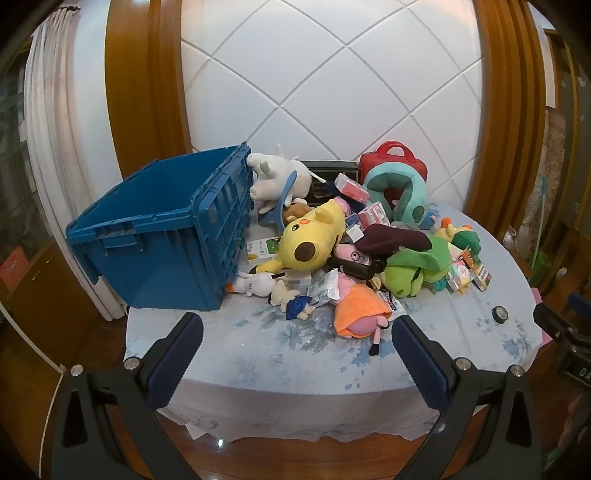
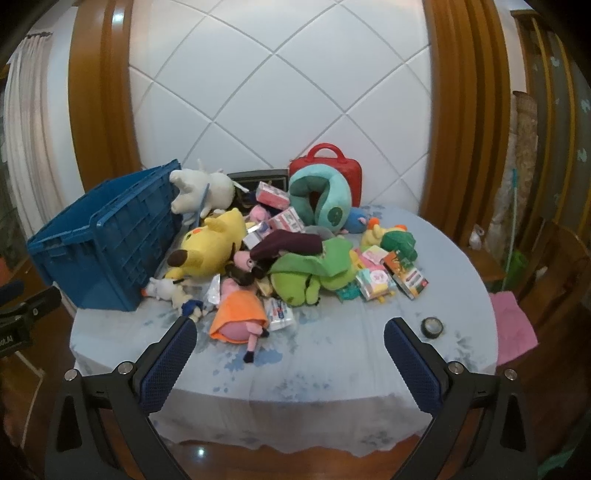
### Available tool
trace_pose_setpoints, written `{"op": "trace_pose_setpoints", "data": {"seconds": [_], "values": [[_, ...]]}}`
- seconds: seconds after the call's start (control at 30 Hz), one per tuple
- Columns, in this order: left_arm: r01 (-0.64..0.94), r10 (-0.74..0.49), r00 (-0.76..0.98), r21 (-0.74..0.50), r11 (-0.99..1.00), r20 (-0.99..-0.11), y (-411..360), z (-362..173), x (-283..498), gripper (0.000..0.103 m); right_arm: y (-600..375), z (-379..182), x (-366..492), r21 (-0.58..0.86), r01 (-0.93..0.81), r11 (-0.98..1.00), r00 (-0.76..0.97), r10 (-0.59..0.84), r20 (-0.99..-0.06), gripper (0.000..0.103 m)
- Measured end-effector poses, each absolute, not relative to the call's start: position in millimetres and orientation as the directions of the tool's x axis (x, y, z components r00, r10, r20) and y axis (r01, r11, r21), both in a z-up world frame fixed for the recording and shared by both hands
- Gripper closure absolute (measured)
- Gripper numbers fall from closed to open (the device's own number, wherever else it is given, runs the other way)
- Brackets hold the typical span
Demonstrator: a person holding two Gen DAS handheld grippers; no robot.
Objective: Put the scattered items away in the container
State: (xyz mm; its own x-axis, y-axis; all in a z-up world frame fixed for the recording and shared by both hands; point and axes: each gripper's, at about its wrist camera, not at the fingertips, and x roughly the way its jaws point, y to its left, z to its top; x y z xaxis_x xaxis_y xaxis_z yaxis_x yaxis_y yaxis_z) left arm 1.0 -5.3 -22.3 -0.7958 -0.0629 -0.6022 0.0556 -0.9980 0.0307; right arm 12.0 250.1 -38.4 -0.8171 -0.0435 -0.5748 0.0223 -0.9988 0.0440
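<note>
Where the ribbed blue plastic crate (image 1: pixel 162 236) tilts on the desk (image 1: pixel 295 354) | soft plush heap (image 1: pixel 314 236) beside it | left gripper (image 1: pixel 295 328) wide, empty | right gripper (image 2: pixel 290 332) wide, empty

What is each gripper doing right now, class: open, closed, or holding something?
Left gripper: open, holding nothing, above the table's near edge.
Right gripper: open, holding nothing, also short of the toy pile.

Brightness: even indoor light, moderately bright on the table (image 1: pixel 288 354) and white quilted wall (image 1: pixel 332 92).
Glare: small bright reflections on the polished floor (image 1: pixel 220 442) and the wooden frame (image 2: pixel 119 18).
Shadows: soft, shallow under the toy pile.
Distortion: strong fisheye bending, dark vignette in the corners.
Sharpness: centre fairly crisp, edges smeared and dim.
</note>
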Motion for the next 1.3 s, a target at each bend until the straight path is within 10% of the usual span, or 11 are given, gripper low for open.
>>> {"op": "trace_pose_setpoints", "data": {"seconds": [1.3], "values": [[0.068, -0.092, -0.644, 0.064, -0.996, -0.76, 34.9, -127.8, -171.8, 0.0, 340.0, -129.0, -138.7, 0.115, 0.023, -0.993, -0.691, -0.098, -0.716, 0.0]]}}
